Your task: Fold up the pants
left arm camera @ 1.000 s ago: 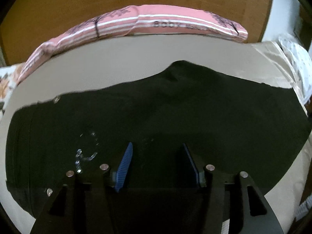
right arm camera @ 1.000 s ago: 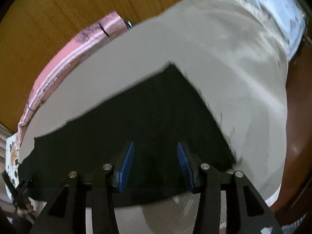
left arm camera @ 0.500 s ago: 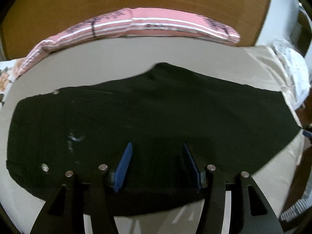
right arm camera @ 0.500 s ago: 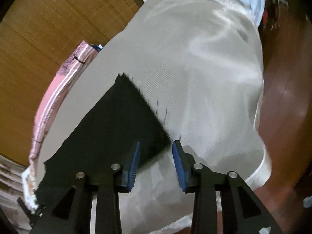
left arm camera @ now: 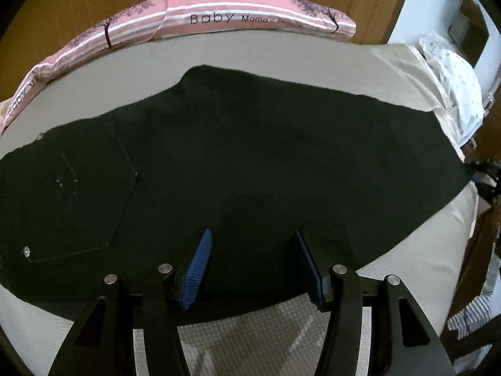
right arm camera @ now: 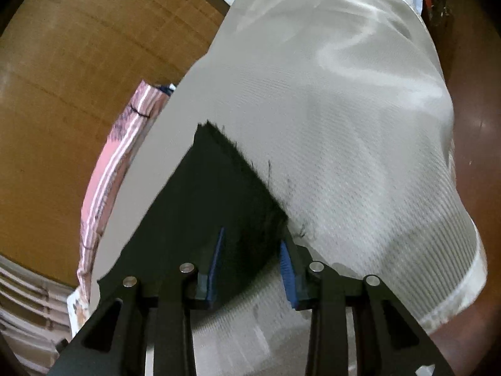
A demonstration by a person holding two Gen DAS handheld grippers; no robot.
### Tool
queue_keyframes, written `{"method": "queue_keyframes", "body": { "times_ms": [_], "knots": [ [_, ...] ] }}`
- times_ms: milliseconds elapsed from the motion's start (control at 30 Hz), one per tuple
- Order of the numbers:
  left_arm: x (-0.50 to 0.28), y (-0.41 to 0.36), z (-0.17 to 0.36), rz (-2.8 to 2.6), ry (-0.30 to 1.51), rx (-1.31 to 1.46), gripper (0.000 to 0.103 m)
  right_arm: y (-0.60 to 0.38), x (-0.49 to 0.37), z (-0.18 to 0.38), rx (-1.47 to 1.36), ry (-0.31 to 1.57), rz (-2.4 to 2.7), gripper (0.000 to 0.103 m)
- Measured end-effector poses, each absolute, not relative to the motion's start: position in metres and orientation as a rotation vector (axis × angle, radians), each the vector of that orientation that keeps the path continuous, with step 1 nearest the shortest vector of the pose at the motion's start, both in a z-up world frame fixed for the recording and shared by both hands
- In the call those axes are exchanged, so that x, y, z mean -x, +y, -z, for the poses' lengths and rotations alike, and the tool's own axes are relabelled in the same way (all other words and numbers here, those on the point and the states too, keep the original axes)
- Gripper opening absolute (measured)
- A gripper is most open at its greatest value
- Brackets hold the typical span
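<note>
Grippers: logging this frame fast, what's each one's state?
Left gripper: open, over the pants, holding nothing.
Right gripper: open, straddling the pants' frayed hem corner, not clamped.

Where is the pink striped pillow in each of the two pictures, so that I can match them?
Left wrist view: the pink striped pillow curves along the top, behind the black pants.
Right wrist view: the pillow runs down the left side, beside the pants' leg end.
Shared landmark: the beige mattress cover under both.
</note>
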State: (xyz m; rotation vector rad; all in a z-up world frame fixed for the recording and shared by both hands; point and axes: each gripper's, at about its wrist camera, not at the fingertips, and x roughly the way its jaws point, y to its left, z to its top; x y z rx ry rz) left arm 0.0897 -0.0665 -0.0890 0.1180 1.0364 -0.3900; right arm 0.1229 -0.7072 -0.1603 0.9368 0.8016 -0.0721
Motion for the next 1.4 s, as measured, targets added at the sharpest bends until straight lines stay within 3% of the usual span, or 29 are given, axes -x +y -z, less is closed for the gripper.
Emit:
{"method": "queue_keyframes", "body": {
  "times_ms": [33, 67, 200, 400, 700, 1100, 1400],
  "knots": [
    [-0.089, -0.068, 0.089, 0.385, 1.023, -0.13, 0.056, -0.708, -0.127, 0.161, -0.941, 0.801, 0.071, 0.024],
    [-0.09, -0.069, 0.09, 0.382, 1.023, -0.137, 0.056, -0.708, -0.131, 0.162, -0.939, 0.813, 0.073, 0.014],
    [-0.094, -0.07, 0.09, 0.379, 1.02, -0.128, 0.057, -0.707, -0.132, 0.161, -0.968, 0.824, 0.082, 0.009],
    [-0.102, -0.052, 0.08, 0.39, 1.029, -0.018, 0.057, -0.68, -0.14, 0.124, -0.997, 0.783, -0.023, 0.008],
    [-0.099, 0.001, 0.052, 0.334, 0.967, 0.093, 0.058, -0.539, -0.206, 0.07, -0.843, 0.841, -0.3, 0.008],
    [-0.086, 0.068, 0.035, 0.267, 0.911, 0.204, 0.059, -0.32, -0.221, 0.093, -0.609, 1.064, -0.638, 0.008],
    [-0.086, 0.076, 0.034, 0.297, 0.915, 0.26, 0.059, -0.28, -0.192, 0.118, -0.412, 1.147, -0.666, 0.009]
  ]
}}
